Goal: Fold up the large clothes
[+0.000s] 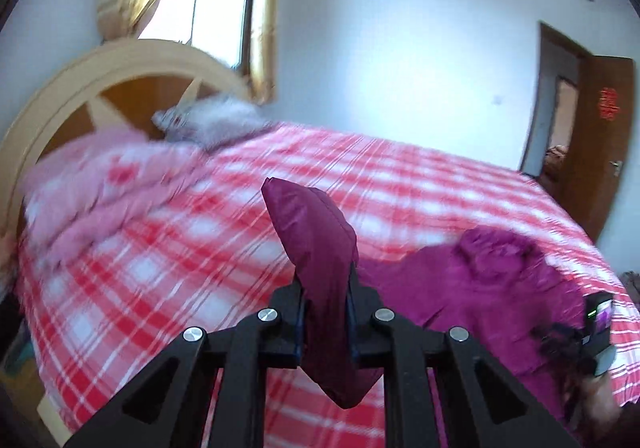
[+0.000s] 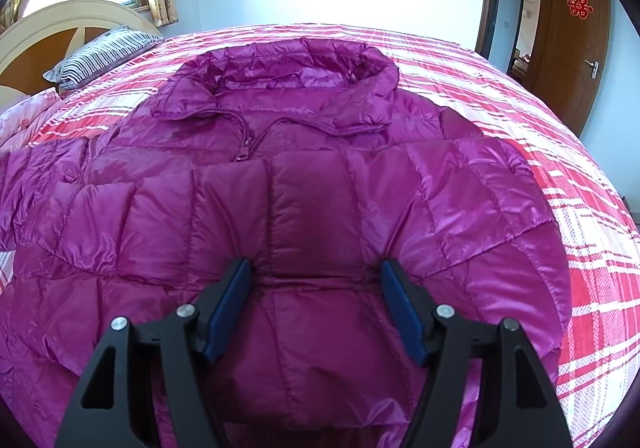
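A magenta quilted down jacket (image 2: 304,128) lies front-up on the bed, with its collar at the far end and the zip partly undone. My right gripper (image 2: 314,272) stands open with its blue-padded fingers (image 2: 228,304) wide apart. Their tips rest down on a puffy panel near the jacket's near edge. My left gripper (image 1: 326,280) is shut on a fold of the same jacket (image 1: 316,232) and holds it raised above the sheet. The rest of the jacket (image 1: 480,288) lies lower right in the left wrist view, which is blurred.
The bed has a red and white plaid sheet (image 2: 540,152) and a cream and brown headboard (image 1: 100,80). A pink quilt (image 1: 100,176) and a striped pillow (image 2: 100,48) lie at its head. A brown door (image 2: 576,36) stands open at the far right.
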`<action>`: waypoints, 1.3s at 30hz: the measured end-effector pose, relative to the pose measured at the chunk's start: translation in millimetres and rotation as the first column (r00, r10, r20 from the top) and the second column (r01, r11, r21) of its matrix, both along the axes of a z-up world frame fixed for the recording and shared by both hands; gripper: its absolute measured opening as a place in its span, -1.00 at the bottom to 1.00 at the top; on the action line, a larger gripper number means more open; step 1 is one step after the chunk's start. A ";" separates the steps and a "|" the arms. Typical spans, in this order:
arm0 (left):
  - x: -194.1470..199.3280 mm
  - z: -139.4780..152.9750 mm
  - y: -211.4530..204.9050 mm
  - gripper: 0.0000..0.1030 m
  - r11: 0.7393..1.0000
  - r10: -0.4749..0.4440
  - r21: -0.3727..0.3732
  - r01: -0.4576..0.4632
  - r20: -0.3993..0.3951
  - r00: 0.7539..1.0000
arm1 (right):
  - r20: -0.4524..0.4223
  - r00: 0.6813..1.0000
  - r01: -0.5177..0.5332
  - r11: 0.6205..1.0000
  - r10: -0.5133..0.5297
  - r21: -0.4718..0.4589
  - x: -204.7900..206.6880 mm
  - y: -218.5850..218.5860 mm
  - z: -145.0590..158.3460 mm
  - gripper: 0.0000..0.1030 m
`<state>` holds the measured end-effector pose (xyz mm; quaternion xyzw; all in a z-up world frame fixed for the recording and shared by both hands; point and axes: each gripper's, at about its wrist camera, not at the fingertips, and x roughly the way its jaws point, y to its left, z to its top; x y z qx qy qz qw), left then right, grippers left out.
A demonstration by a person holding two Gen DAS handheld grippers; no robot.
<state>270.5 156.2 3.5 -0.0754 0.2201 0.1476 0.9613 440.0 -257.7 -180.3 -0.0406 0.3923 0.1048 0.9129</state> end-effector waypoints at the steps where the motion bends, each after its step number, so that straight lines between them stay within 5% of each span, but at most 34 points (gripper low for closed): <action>1: 3.2 6.9 -9.1 -0.70 1.000 -0.027 0.016 0.026 0.014 1.000 | 0.000 1.000 0.000 1.000 0.000 0.000 -0.1 0.0 0.0 0.38; 6: 30.8 29.2 -69.3 -0.70 0.976 -0.184 0.124 0.179 0.031 0.982 | 0.001 1.000 0.001 1.000 -0.001 0.002 -0.1 0.0 0.2 0.38; 12: 68.1 27.1 -136.4 -0.70 0.932 -0.332 0.156 0.328 0.000 0.943 | 0.001 1.000 0.002 1.000 -0.002 0.008 -0.3 -1.1 0.5 0.38; 19: 110.8 -26.1 -198.8 -0.70 0.888 -0.430 0.124 0.444 -0.120 0.895 | -0.001 1.000 0.003 0.999 -0.003 0.034 -0.2 -4.4 1.0 0.38; 26: 141.2 -69.7 -233.0 -0.70 0.877 -0.461 0.050 0.478 -0.194 0.866 | -0.002 1.000 0.004 0.999 -0.004 0.051 0.4 -6.3 1.5 0.39; 32: 144.9 -72.3 -246.9 -0.60 0.872 -0.470 0.030 0.489 -0.227 0.853 | -0.006 1.000 0.004 0.998 -0.004 0.055 0.9 -6.4 1.5 0.39; 35: 132.9 -54.2 -251.8 -0.42 0.855 -0.497 0.068 0.514 -0.174 0.850 | -0.006 1.000 0.005 0.998 -0.005 0.058 0.9 -6.7 1.8 0.39; 37: 124.2 -38.5 -248.5 0.34 0.854 -0.501 0.093 0.512 -0.114 0.858 | -0.006 1.000 0.006 0.998 -0.006 0.060 1.0 -7.3 1.8 0.39; 39: 113.2 -23.8 -236.8 0.70 0.870 -0.479 0.119 0.479 -0.035 0.877 | -0.006 1.000 0.007 0.998 -0.006 0.061 1.1 -7.1 2.1 0.39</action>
